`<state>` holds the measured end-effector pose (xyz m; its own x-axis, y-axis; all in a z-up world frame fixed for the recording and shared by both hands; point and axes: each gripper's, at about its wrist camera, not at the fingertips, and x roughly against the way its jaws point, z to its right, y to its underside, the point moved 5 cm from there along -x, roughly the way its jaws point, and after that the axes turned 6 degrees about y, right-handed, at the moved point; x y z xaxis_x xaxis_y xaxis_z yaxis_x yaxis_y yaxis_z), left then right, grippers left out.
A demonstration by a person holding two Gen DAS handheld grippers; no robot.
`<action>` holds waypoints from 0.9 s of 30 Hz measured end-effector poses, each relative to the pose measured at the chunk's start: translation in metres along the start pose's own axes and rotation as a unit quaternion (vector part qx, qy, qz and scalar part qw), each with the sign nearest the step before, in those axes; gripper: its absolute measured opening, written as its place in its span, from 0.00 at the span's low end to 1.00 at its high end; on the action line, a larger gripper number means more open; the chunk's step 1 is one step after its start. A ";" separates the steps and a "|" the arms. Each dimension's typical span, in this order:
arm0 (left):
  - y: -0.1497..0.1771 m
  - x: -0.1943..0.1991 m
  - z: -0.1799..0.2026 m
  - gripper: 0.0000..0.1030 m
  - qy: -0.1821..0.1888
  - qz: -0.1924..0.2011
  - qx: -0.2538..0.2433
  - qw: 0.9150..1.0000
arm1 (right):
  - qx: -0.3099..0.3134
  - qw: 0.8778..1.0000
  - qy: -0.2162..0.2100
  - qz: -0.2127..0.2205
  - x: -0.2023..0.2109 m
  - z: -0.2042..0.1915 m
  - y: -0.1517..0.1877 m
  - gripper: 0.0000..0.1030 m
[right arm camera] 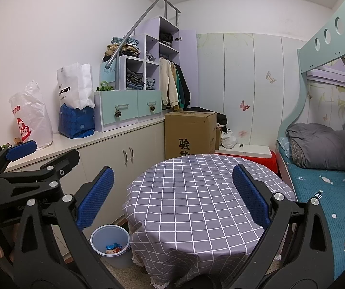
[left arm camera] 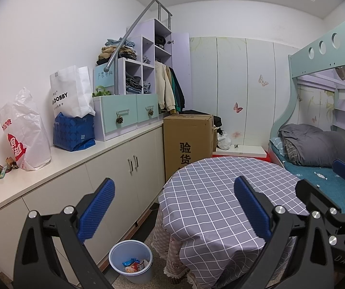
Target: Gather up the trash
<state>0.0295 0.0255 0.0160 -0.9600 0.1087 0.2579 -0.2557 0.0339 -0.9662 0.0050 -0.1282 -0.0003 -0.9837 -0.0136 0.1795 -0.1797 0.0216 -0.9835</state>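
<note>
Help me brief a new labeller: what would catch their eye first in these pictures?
The round table in its grey checked cloth fills the middle, framed by the open right gripper. On the floor to its left stands a blue bin holding wrappers. Along the left wall, bags crowd the white counter, with small scraps at its near end.

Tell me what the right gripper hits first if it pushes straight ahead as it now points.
Probably the checked tablecloth on the round table: the open right gripper frames it and nothing lies between, though depth is hard to judge.

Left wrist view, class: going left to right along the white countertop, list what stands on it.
Small scraps → plastic bag → blue bag with a white paper bag in it → drawer unit.
</note>
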 end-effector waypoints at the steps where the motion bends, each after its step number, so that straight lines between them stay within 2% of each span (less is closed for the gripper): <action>1: 0.000 0.000 0.000 0.94 0.000 0.000 0.000 1.000 | 0.000 1.000 0.000 0.000 0.000 0.000 0.000 0.94; 27: 0.010 -0.004 0.003 0.94 0.004 -0.010 -0.001 1.000 | 0.001 1.000 0.001 -0.008 -0.005 0.014 0.010 0.94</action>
<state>0.0301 0.0226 0.0055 -0.9539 0.1168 0.2765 -0.2739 0.0381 -0.9610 0.0077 -0.1421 -0.0117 -0.9805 -0.0112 0.1960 -0.1962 0.0202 -0.9804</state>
